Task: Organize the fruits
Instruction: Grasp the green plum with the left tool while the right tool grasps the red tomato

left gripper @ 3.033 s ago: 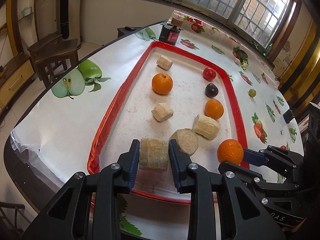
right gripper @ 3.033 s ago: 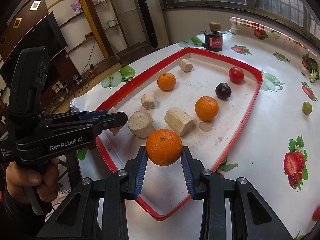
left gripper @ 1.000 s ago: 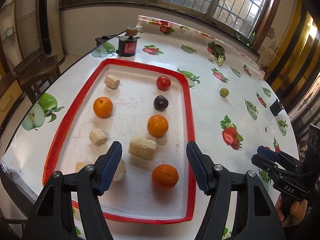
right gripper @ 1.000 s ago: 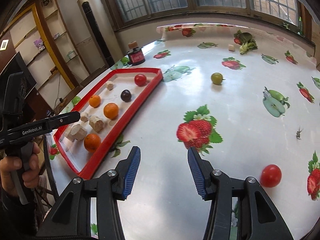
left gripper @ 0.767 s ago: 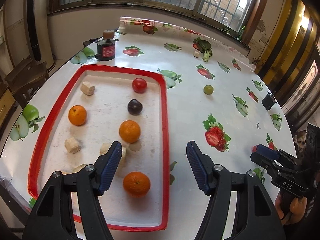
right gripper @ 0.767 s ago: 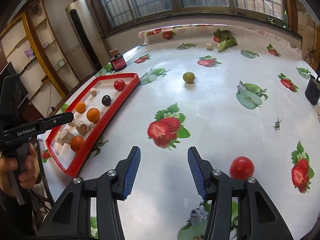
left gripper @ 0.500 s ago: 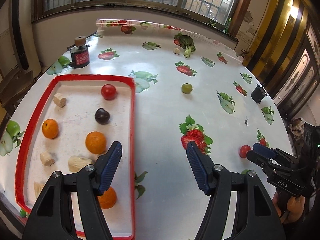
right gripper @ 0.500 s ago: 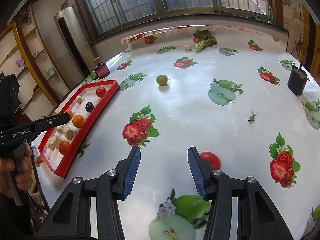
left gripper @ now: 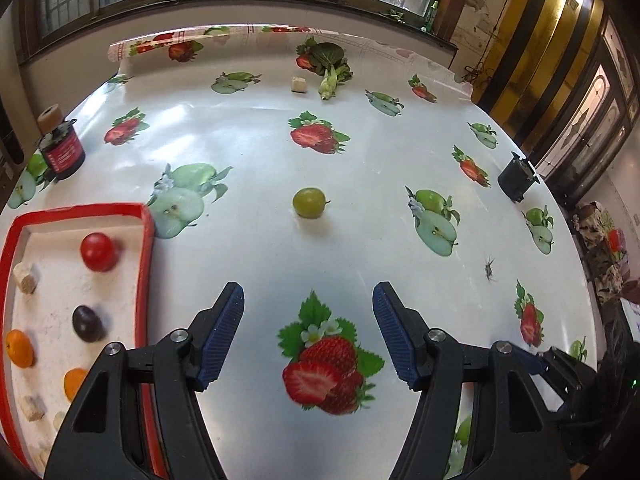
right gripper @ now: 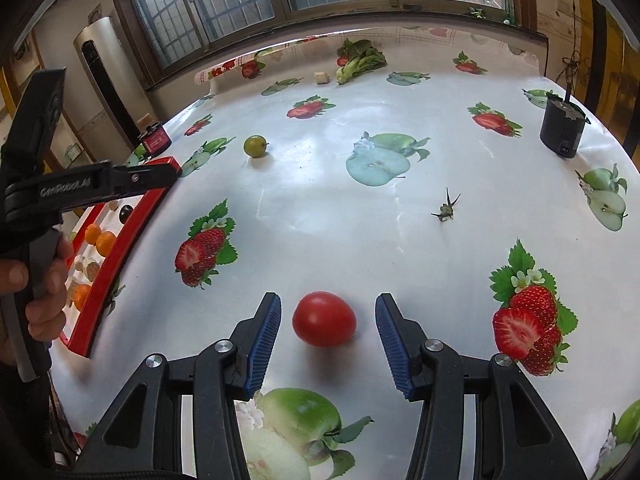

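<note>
The right gripper stood wide open, its pads either side of a red tomato on the table, not touching. The left gripper gaped empty; a green fruit lay beyond, the tray leftward.

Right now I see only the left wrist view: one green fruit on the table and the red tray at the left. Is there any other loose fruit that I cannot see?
Observer: Yes. A red tomato lies on the table, outside the red tray.
Operator: Where is the right tool compared to it?
Observer: The right tool is open, with the tomato between its fingers and touching neither of them.
Operator: And how does the green fruit lie from that tomato?
Observer: In the right wrist view, the green fruit lies far beyond the tomato and to its left, closer to the tray's far corner.
</note>
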Demonstrator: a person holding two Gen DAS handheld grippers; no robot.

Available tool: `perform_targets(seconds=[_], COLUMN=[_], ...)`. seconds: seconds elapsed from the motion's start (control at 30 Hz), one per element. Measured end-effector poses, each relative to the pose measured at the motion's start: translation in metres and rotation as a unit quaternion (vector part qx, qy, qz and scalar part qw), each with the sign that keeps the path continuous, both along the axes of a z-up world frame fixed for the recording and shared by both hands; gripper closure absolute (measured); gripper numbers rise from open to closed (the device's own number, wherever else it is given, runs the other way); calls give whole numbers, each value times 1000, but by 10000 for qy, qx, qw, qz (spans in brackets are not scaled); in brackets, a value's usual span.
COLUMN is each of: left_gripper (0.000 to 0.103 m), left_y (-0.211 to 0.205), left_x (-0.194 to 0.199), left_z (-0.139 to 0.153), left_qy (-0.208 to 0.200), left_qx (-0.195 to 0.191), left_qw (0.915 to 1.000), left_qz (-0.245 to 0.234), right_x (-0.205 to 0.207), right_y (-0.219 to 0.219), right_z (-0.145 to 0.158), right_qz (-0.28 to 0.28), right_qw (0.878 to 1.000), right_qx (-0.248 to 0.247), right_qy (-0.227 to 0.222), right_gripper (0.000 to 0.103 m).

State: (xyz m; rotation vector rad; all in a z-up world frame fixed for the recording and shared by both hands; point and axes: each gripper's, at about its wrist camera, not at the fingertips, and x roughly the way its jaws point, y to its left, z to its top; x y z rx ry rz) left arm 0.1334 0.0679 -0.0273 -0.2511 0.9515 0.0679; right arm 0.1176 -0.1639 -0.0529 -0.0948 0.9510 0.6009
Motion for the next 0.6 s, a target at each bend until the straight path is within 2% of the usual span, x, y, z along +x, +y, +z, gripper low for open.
perform_targets(seconds=[0.1, 0.27, 0.43, 0.5, 0.53, 0.57, 0.6], left_gripper=[37, 37, 37, 37, 40, 55, 62], left_y=[0, -2, 1, -2, -3, -4, -4], left_x=[25, 62, 85, 87, 86, 84, 83], left_z=[-9, -25, -44, -46, -46, -45, -45], left_qy=[91, 239, 343, 239, 200, 157, 149], left_qx=[-41, 134, 33, 173, 235, 227, 192], left_qw=[9999, 9996, 9992, 9995, 9995, 9996, 9997], left_qz=[46, 115, 190, 150, 118, 60, 4], right_x=[2, 4, 4, 1, 1, 0, -2], right_y=[-1, 2, 4, 5, 6, 7, 9], right_z=[-4, -9, -13, -13, -14, -14, -13], right_qz=[11, 97, 122, 118, 120, 129, 142], right_qw=[10000, 9999, 9998, 9997, 9996, 9993, 9991], right_qx=[-17, -87, -170, -216, -271, -336, -389], right_qy=[63, 108, 62, 11, -28, -76, -114], right_gripper=[52, 52, 52, 52, 53, 54, 54])
